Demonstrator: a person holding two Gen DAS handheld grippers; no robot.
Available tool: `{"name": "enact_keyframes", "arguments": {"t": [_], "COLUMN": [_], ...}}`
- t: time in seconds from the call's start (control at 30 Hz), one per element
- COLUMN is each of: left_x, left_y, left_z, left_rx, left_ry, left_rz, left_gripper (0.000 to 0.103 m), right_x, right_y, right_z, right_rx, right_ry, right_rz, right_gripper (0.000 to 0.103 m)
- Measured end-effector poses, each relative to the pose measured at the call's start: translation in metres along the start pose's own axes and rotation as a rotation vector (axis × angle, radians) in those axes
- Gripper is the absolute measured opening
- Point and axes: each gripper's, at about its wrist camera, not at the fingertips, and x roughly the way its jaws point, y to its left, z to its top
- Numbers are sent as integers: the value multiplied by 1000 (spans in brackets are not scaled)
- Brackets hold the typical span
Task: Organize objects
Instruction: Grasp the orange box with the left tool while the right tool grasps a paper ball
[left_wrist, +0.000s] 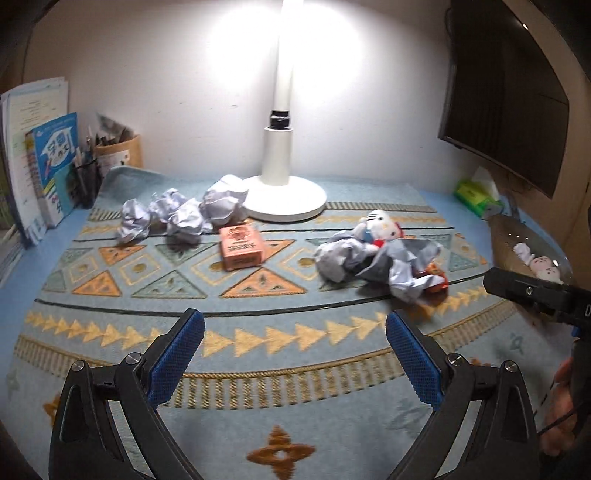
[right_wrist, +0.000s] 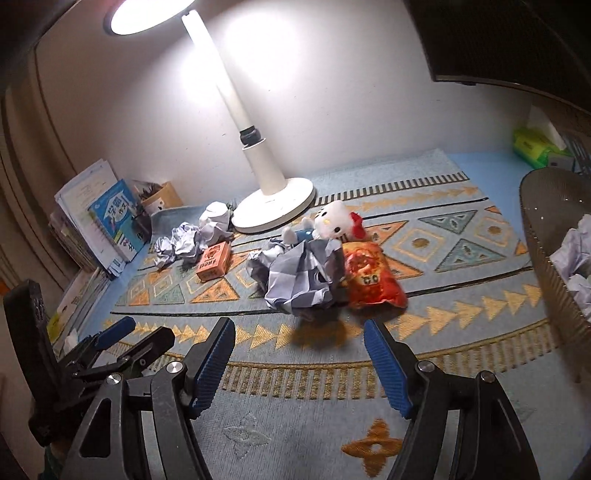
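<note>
Several crumpled paper balls (left_wrist: 177, 216) (right_wrist: 188, 242) lie left of a white lamp base. A small orange box (left_wrist: 241, 248) (right_wrist: 213, 263) sits in front of them. A Hello Kitty plush (left_wrist: 380, 229) (right_wrist: 334, 218) lies against a big crumpled paper (left_wrist: 373, 262) (right_wrist: 301, 278), beside a red snack bag (right_wrist: 371, 278) (left_wrist: 436, 280). My left gripper (left_wrist: 295, 354) is open and empty above the mat. My right gripper (right_wrist: 299, 360) is open and empty, just in front of the big crumpled paper.
A white desk lamp (left_wrist: 282, 192) (right_wrist: 275, 206) stands at the back. Books (left_wrist: 40, 158) (right_wrist: 107, 221) and a pen holder (left_wrist: 86, 179) line the left wall. A mesh bin (right_wrist: 557, 251) (left_wrist: 524, 247) holding paper is at the right. A green tissue pack (left_wrist: 474, 194) (right_wrist: 532, 146) sits far right.
</note>
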Motion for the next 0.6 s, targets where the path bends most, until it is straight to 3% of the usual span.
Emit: {"name": "enact_keyframes", "arguments": {"t": [0.13,0.2,0.27,0.4,0.6], "left_x": [11,14,13,15,15], "left_y": [23,31,34,32,30], "left_z": [-7,-9,-9,-11,-10], "left_rx": [-54,-91,-110,-97,-84], "left_ry": [23,31,24,35,42], "left_rz": [7,-24,-32,-52,-47], "left_gripper": [99,99,99,99,99], "right_x": [17,19,21,27,29], "right_y": [4,1,-8,-18,-7], "right_z": [-8,-7,-6,-5,-2], "right_rx": [-14,-1,41,92,47], "right_ry": [24,17,25,50,70], "right_rz": [-8,-20,-18,-12,-45], "right_gripper": [71,71,76,76,76]}}
